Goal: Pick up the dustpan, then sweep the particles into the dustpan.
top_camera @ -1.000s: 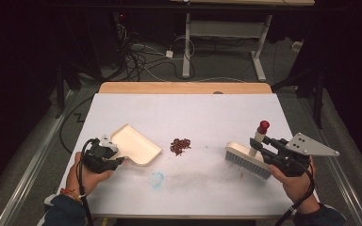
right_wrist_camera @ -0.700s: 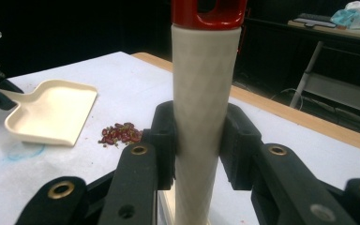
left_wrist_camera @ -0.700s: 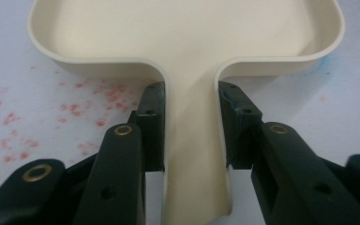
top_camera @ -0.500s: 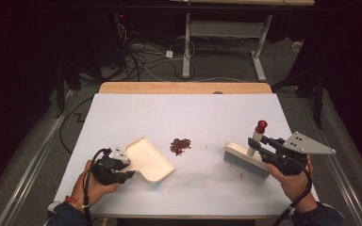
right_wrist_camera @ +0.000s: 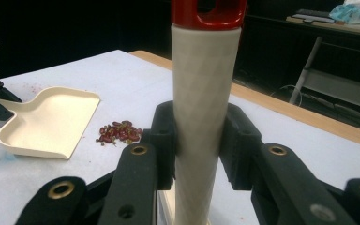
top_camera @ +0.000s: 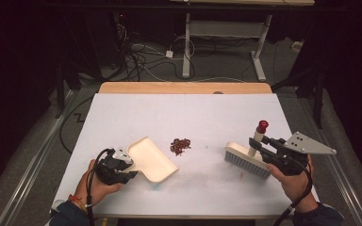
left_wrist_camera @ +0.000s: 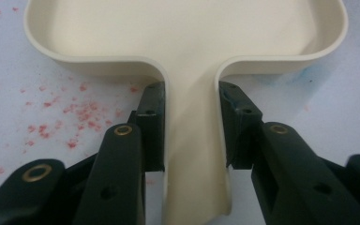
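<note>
Two forearms reach in from the near edge of the table, each hand holding a gripper. The left gripper (top_camera: pixel 122 165), at the near left, has its jaws clamped on a handle. The right gripper (top_camera: pixel 259 143), at the near right, is likewise clamped on an upright handle.

white table (top_camera: pixel 136 117), cables on floor (top_camera: pixel 141 61), metal desk frame (top_camera: pixel 226 33)

Cream dustpan (top_camera: pixel 152 158), dark-red beans (top_camera: pixel 180 145) — cream brush (top_camera: pixel 246 159) (red-capped handle), white table (top_camera: pixel 179 113).
</note>
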`<state>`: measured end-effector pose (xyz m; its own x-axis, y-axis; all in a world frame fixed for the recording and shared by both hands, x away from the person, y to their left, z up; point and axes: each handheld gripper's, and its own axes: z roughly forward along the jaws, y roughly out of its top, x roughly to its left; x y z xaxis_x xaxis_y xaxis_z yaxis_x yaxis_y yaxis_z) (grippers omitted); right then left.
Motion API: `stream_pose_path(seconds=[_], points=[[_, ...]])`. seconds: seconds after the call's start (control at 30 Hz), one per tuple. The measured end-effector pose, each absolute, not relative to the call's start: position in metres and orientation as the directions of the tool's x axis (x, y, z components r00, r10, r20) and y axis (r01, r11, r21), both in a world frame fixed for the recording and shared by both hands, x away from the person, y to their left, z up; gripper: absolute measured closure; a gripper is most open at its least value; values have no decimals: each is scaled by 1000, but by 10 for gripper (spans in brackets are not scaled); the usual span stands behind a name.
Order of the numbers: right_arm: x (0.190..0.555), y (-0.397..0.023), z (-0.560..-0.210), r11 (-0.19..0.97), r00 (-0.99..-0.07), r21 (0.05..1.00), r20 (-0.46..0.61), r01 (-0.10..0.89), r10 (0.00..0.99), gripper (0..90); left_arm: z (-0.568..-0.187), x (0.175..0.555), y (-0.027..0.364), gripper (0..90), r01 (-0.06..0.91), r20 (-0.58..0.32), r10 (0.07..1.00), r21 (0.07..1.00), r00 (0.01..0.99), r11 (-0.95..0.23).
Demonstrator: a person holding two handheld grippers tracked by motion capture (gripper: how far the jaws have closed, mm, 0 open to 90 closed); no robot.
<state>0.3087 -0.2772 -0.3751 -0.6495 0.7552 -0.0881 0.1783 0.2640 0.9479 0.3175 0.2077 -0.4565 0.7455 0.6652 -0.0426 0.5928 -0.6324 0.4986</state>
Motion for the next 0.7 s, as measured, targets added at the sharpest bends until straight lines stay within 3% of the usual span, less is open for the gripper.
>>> stream_pose_path(seconds=[0.7], points=[[317,-266,-372,257,-655,952,-90,164,751,695,-460,319,203,642,593,-32,663,480,748,-646]])
